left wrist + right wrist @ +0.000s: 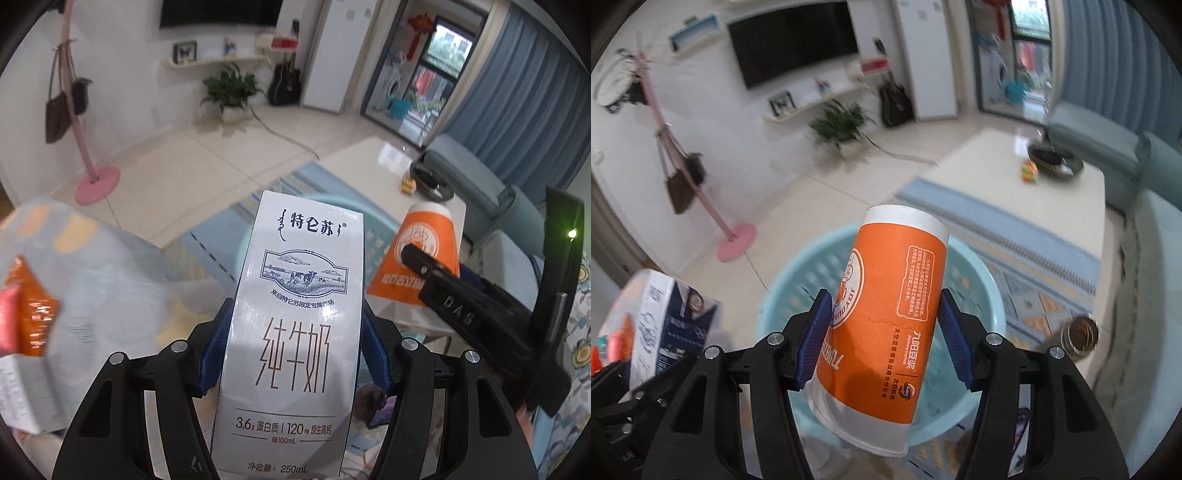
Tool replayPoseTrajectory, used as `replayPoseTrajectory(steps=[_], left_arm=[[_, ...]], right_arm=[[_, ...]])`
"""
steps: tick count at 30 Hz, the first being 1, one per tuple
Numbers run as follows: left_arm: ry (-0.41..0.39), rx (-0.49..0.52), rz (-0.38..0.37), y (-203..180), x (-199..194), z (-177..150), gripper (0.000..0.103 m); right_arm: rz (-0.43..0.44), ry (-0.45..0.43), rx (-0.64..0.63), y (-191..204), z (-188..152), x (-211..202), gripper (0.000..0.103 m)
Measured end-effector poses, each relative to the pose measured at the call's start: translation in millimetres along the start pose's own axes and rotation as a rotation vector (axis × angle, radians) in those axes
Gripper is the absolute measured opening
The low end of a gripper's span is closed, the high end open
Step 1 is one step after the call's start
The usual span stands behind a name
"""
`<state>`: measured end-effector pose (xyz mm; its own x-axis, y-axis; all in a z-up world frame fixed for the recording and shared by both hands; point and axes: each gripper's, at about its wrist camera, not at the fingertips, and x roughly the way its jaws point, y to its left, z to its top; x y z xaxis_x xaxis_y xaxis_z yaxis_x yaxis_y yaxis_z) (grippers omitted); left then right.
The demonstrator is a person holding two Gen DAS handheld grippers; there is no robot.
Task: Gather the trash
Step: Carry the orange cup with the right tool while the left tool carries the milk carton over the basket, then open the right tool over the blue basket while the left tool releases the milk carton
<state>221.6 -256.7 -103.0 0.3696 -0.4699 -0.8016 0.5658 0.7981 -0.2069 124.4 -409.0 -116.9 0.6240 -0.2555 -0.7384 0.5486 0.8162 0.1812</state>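
My left gripper [295,347] is shut on a white milk carton [295,332] with a cow picture and holds it upright in the air. My right gripper [882,336] is shut on an orange and white paper cup [886,317], held upside down over a light blue plastic basket [982,295] on the floor. The cup and right gripper also show in the left wrist view [424,258], to the right of the carton. The carton shows at the left of the right wrist view [665,325]. The basket rim shows behind the carton [243,240].
A blue patterned rug [1034,280] lies under the basket. A white coffee table [1034,192] holds a dark dish [1056,162] and a small colourful toy [1028,171]. A round tin [1080,336] stands at right. A pink coat stand [735,236], sofa [1100,147].
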Motion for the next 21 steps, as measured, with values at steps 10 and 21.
replayPoseTrajectory(steps=[10, 21], left_arm=[[-0.013, -0.043, 0.005, 6.3, -1.6, -7.5, 0.076], [-0.206, -0.091, 0.026, 19.7, -95.5, -37.7, 0.076]], right_arm=[[-0.015, 0.045, -0.003, -15.0, -2.3, 13.6, 0.060], [0.100, -0.080, -0.115, 31.0, -4.6, -70.7, 0.060]])
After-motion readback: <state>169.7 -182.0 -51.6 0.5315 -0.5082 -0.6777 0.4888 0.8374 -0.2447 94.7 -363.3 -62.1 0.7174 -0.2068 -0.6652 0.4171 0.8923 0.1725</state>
